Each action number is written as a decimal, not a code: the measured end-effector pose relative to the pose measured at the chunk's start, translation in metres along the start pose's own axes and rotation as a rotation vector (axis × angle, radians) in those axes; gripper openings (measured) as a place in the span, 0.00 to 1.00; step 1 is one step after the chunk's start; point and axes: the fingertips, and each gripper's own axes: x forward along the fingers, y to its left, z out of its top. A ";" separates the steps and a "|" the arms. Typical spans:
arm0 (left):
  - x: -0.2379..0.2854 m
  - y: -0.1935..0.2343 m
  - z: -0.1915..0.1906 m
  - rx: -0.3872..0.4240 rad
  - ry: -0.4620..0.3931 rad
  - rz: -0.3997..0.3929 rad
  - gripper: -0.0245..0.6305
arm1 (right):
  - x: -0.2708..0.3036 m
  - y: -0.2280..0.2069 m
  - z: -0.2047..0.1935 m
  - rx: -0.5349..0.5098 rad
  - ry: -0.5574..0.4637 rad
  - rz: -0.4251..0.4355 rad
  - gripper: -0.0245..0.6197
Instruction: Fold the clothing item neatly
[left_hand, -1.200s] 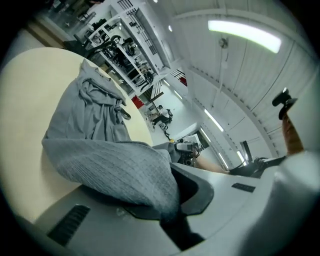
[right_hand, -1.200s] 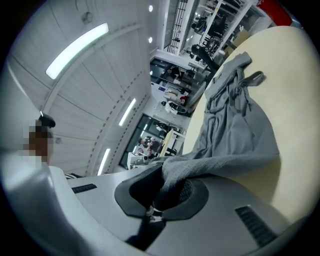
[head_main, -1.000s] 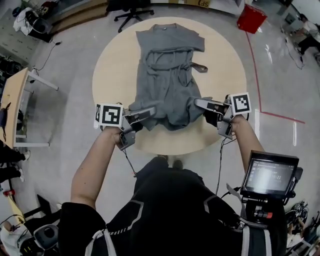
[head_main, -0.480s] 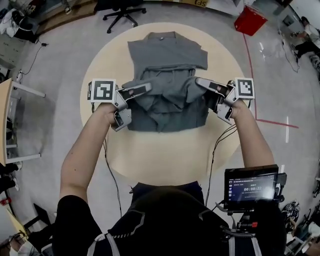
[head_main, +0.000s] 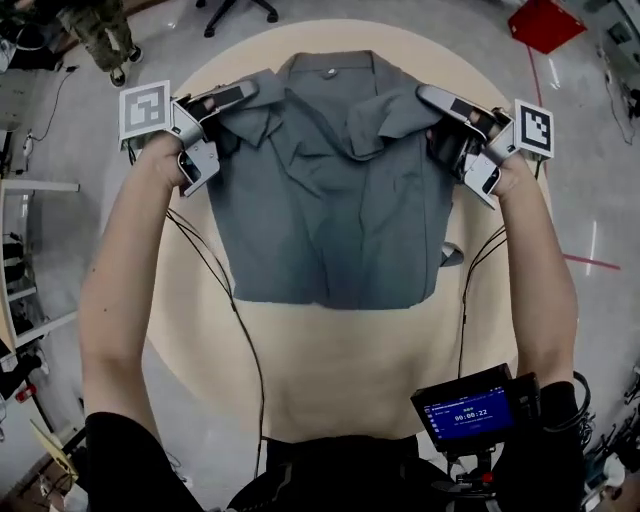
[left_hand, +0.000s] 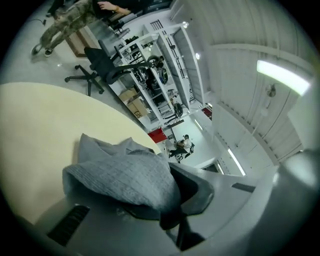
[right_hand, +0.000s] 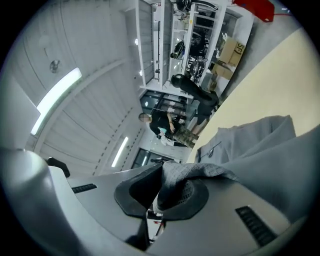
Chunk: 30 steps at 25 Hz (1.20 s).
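Observation:
A grey collared shirt (head_main: 330, 200) lies on the round beige table (head_main: 340, 350), folded over so its lower half covers the upper, collar at the far side. My left gripper (head_main: 235, 95) is shut on a fold of the grey fabric (left_hand: 125, 182) at the shirt's far left corner. At the far right corner my right gripper (head_main: 430, 98) is shut on another bunch of the cloth (right_hand: 195, 172). Both grippers point away from me over the far part of the table. A small flap of the shirt (head_main: 452, 255) sticks out at the right edge.
A black handheld screen (head_main: 470, 408) hangs near my right side at the bottom. A red box (head_main: 548, 22) stands on the floor at the far right, an office chair's base (head_main: 235, 8) beyond the table, and a person's legs (head_main: 100, 35) at the far left.
Both grippers have swept from the near side of the table to the far side, carrying the shirt's hem over its upper part. The shirt now lies folded and flatter.

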 end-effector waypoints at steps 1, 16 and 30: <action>0.007 0.020 0.011 -0.018 0.005 0.014 0.09 | 0.005 -0.017 0.010 0.015 -0.006 -0.012 0.07; -0.023 0.142 0.107 -0.260 -0.227 0.121 0.09 | -0.032 -0.124 0.100 0.263 -0.289 -0.077 0.07; -0.048 0.145 0.097 -0.235 -0.129 0.022 0.15 | -0.049 -0.104 0.119 0.389 -0.290 -0.024 0.18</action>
